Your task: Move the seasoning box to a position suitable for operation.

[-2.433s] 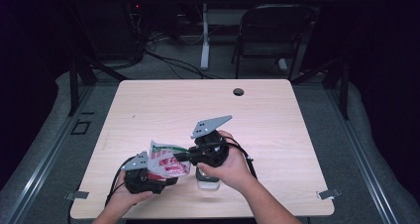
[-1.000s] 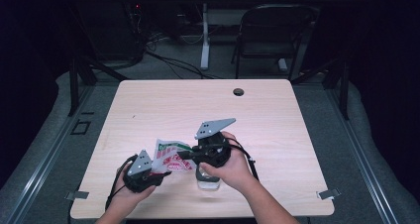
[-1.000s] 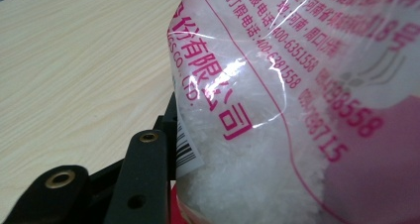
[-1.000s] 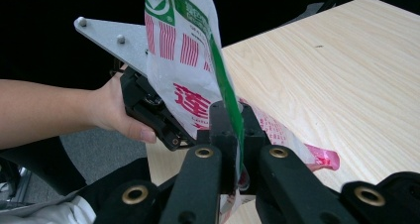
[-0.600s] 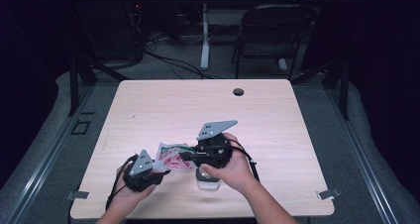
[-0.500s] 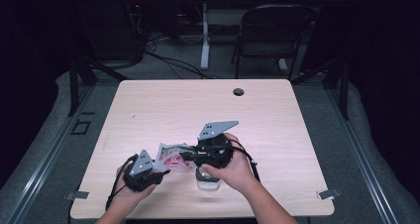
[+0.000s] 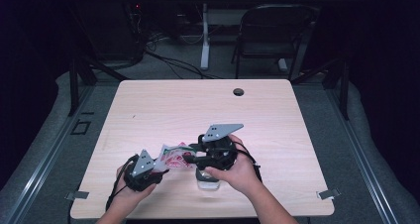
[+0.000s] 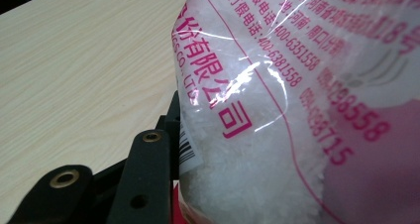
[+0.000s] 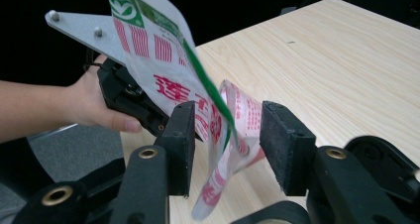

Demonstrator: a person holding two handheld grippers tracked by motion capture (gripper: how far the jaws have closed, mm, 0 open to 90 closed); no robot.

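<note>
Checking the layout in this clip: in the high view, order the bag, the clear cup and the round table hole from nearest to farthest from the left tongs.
1. bag: held at the left tongs, toward the right.
2. clear cup: further right, under the right hand.
3. round table hole: far edge of the table.

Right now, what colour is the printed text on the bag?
Pink-red on the clear bag of white crystals, clearest in the left gripper view.

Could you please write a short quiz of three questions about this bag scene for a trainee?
1. True or false: the left tool grips the plastic bag.
2. The right tool is: A) clamped on the bag, B) open with the bag's top between its jaws, C) far from the bag.
3. What stands on the table under the right hand?

Key: 1 true. 2 B; its jaws have just been opening. 3 a clear container.
</note>
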